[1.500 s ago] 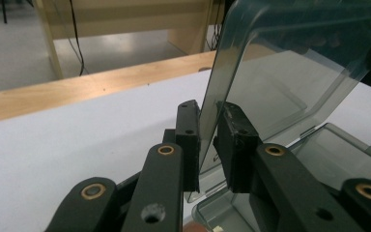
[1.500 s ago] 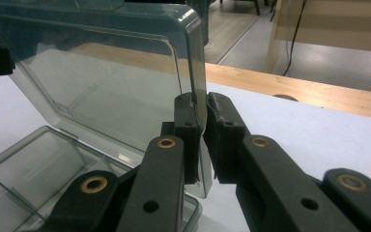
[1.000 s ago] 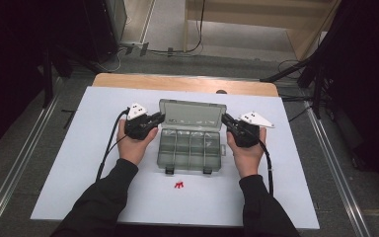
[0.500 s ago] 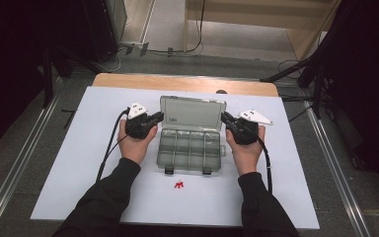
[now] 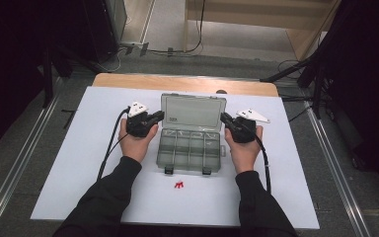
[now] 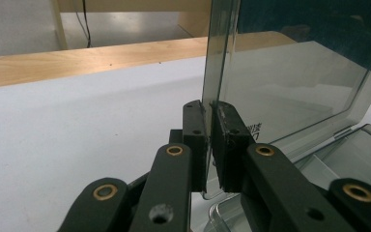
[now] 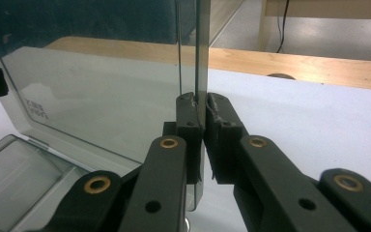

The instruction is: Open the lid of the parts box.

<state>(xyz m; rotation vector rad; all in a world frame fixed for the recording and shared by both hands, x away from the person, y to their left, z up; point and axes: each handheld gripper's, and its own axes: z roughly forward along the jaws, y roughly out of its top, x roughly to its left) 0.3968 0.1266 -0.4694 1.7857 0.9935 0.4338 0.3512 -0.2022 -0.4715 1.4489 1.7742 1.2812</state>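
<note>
1. A clear plastic box is seen on the white board, between the two hands, with its divided tray lying flat.
2. Its lid is held raised, upright at the far side of the tray.
3. The lid's left edge is clamped by the left gripper.
4. The lid's right edge is clamped by the right gripper.
5. A small red piece lies near the box's front latches.
</note>
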